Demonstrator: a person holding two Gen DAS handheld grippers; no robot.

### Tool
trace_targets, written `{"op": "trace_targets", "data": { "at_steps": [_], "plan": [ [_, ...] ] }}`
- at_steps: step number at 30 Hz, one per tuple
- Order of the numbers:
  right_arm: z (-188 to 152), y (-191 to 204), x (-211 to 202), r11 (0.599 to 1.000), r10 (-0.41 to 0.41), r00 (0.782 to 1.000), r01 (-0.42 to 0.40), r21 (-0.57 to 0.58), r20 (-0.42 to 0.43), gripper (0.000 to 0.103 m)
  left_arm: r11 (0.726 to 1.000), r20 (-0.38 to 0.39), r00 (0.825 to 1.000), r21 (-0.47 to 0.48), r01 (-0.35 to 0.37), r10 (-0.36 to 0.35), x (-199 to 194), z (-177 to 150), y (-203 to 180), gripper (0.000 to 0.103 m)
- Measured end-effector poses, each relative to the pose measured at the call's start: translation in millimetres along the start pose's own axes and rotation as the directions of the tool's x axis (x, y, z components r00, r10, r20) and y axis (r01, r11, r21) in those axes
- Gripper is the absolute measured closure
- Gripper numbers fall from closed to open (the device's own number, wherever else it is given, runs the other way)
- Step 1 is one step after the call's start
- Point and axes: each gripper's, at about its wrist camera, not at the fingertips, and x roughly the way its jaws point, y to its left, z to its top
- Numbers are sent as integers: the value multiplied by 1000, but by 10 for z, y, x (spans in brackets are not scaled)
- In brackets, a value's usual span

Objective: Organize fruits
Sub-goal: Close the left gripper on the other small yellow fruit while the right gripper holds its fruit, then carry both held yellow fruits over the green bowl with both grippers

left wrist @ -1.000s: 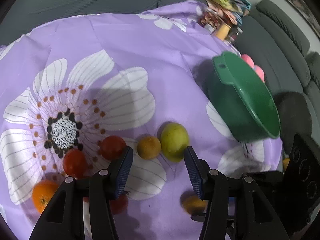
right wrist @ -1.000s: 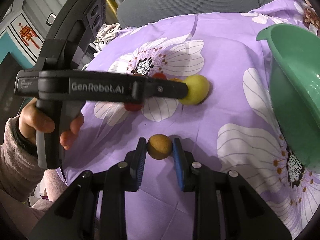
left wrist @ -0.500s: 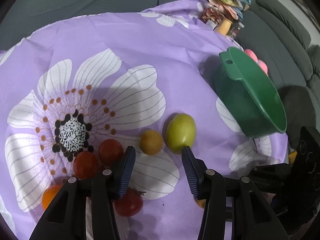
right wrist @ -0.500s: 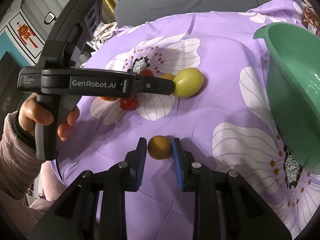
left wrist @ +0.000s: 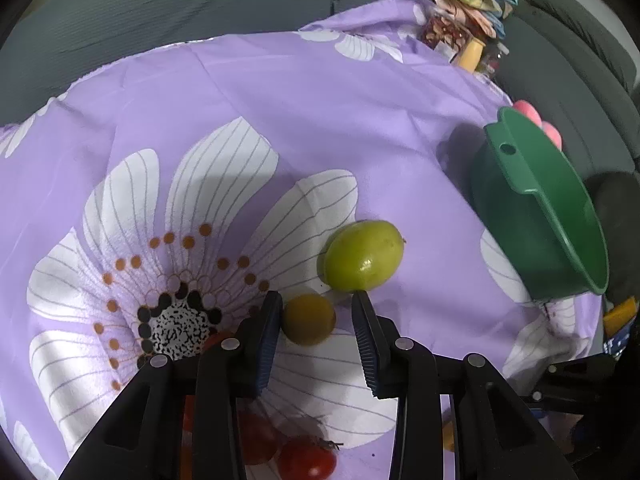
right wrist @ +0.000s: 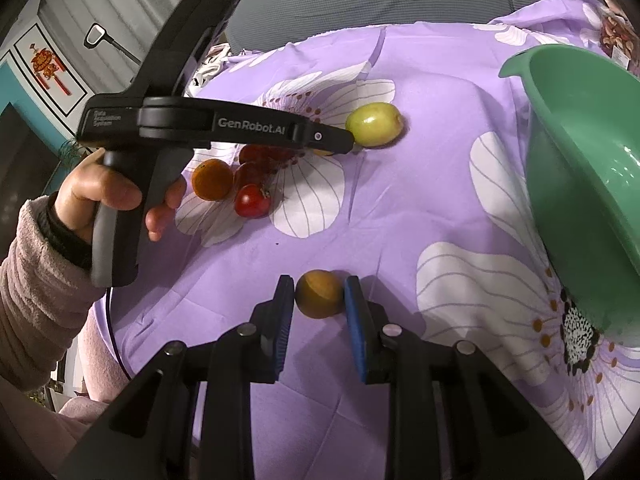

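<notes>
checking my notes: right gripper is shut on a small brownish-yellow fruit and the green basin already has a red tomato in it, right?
Not quite. The right gripper is shut on the small brownish-yellow fruit, but no tomato shows in the green basin. The right wrist view shows the red tomato on the purple cloth.

A purple flowered cloth (right wrist: 420,208) covered the surface. On it lay a green fruit (right wrist: 374,124), two small yellow fruits (left wrist: 309,319), an orange (right wrist: 212,179), tomatoes (right wrist: 252,201) and a green bowl (right wrist: 588,184).

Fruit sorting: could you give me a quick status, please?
Right gripper shut on a small yellow fruit. Left gripper closing around another yellow fruit, right pad not touching. Green bowl unobstructed.
</notes>
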Motion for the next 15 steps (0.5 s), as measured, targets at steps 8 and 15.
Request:
{"op": "trace_targets", "data": {
  "at_steps": [8, 15],
  "plan": [
    [2, -16, 11, 1000, 2, 1000, -2, 4, 4, 77, 999, 2, 999, 29, -33, 33, -17, -51, -51, 77],
    [-17, 9, 1, 1000, -8, 1000, 8, 9, 4, 77, 1000, 0, 1000, -17, 16, -16, -152, -238, -53, 77]
  ]
}}
